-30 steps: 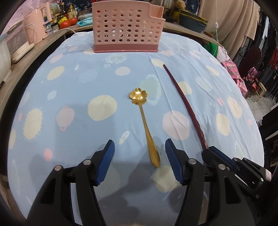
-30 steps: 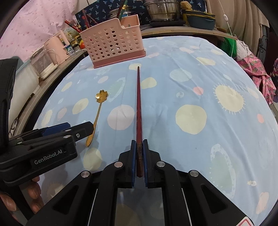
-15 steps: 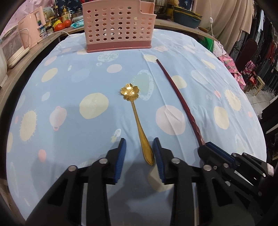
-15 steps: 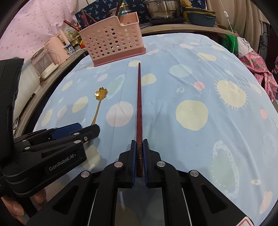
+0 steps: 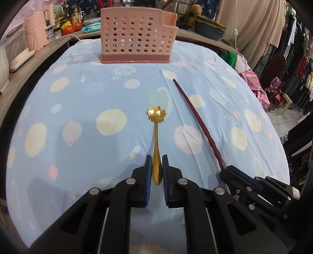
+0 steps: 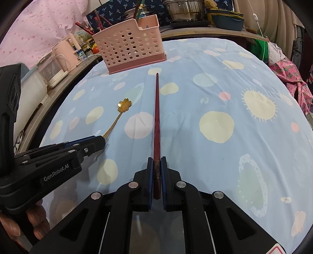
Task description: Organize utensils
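I can read "GenRobot.AI" in white on the black body of the left hand-held gripper [image 6: 93, 143]. I can read nothing else.

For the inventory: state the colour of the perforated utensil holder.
Pink utensil holder, with a darker pink base; clearest in the left wrist view.

A blue cloth [image 5: 82, 109] with pale dots and suns is spread over the worktop [image 5: 17, 86]. At the left edge a pink kettle [image 5: 42, 25] is seen, with tomatoes [image 5: 73, 28] and bottles [image 5: 75, 16] behind it. A steel pot [image 6: 184, 9] and a dark bowl [image 6: 228, 21] are set at the far edge. Clothes [image 5: 297, 64] are hung at the right.
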Demonstrator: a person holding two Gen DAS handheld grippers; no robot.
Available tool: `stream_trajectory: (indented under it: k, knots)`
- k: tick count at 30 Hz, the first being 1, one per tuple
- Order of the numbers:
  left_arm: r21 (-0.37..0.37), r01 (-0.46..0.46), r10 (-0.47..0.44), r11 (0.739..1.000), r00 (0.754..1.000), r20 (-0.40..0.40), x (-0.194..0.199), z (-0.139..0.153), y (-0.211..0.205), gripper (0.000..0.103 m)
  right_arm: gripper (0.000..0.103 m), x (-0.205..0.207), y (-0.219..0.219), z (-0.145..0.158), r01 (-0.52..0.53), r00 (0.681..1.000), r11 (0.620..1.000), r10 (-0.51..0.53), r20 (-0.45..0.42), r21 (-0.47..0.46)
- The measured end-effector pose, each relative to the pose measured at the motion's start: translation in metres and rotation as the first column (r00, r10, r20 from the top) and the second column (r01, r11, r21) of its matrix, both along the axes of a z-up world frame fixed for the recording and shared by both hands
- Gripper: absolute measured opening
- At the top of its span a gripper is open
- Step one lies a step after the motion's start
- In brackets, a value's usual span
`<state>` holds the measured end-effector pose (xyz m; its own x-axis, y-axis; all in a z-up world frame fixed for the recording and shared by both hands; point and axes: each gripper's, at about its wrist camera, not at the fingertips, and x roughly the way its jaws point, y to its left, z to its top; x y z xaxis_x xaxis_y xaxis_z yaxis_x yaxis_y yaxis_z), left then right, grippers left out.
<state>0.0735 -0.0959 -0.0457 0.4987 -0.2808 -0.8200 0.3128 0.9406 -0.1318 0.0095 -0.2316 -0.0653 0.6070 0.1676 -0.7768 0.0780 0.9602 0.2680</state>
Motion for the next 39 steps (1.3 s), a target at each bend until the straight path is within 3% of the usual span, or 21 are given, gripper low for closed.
stream_trajectory:
  k: [3,6,14,20,24,27,39]
  knots:
    - [-0.007,-0.016,0.016,1.0,0.999,0.033,0.0,0.012,0.006,0.01,0.007,-0.002,-0.001,0.01,0.0,1.0,1.0,0.0,0.021,0.003]
    - [-0.016,-0.027,0.028,1.0,0.997,0.067,0.002,0.027,0.011,0.002,0.007,-0.002,-0.003,0.022,0.003,0.999,1.0,-0.003,0.046,0.01]
    - [-0.044,-0.045,0.05,0.998,0.992,0.112,0.009,0.05,0.023,0.002,0.007,0.004,-0.008,0.061,-0.002,0.992,1.0,-0.001,0.128,0.028]
    - [-0.052,-0.04,0.041,0.998,0.999,0.014,0.004,0.022,0.027,0.005,0.007,0.007,-0.007,0.059,-0.004,0.992,1.0,0.001,0.124,0.028]
    - [-0.068,-0.04,0.034,0.997,0.996,-0.082,-0.005,-0.007,0.028,0.021,0.007,0.003,-0.002,0.047,-0.012,0.996,0.999,0.009,0.089,0.033]
    - [-0.076,-0.044,0.035,0.996,0.993,-0.116,-0.006,-0.018,0.029,0.021,0.007,0.001,0.001,0.042,-0.019,0.997,0.999,0.017,0.074,0.033]
    - [-0.133,-0.041,0.027,0.99,0.994,-0.108,-0.003,-0.023,0.029,0.02,0.007,0.0,0.003,0.038,-0.014,0.998,0.999,0.012,0.064,0.031]
